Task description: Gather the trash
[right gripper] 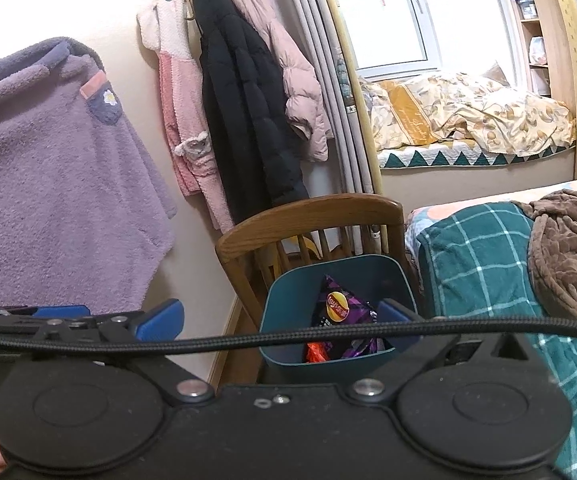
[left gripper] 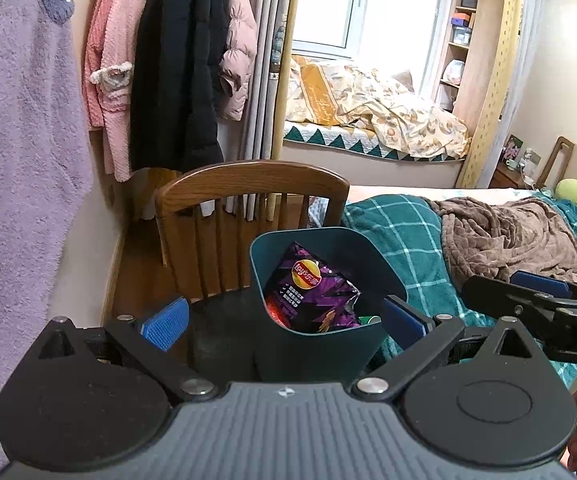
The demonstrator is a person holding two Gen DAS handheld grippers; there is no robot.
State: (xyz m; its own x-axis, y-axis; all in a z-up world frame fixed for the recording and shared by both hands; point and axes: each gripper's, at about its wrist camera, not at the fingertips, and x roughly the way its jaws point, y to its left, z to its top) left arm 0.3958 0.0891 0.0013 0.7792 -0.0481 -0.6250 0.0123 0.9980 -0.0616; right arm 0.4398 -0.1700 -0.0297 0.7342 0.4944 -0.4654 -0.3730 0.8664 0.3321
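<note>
A dark teal trash bin (left gripper: pixel 376 264) stands on the black seat of a wooden chair (left gripper: pixel 248 178). It also shows in the right wrist view (right gripper: pixel 288 292). Inside it lies a purple Lay's chip bag (left gripper: pixel 312 292), also in the right wrist view (right gripper: pixel 340 306), with an orange wrapper (right gripper: pixel 315 352) below it. My left gripper (left gripper: pixel 284 320) is open and empty, its blue pads on either side of the bin's near rim. My right gripper (right gripper: pixel 278 320) is open and empty just in front of the bin; it shows at the right of the left wrist view (left gripper: pixel 536 292).
A bed with a teal checked blanket (left gripper: pixel 404 232) and a brown throw (left gripper: pixel 516 236) lies right of the chair. A purple robe (left gripper: pixel 16 160), pink robe and black coat (left gripper: pixel 180 68) hang on the wall at left. A black cable (right gripper: pixel 288 338) crosses the right wrist view.
</note>
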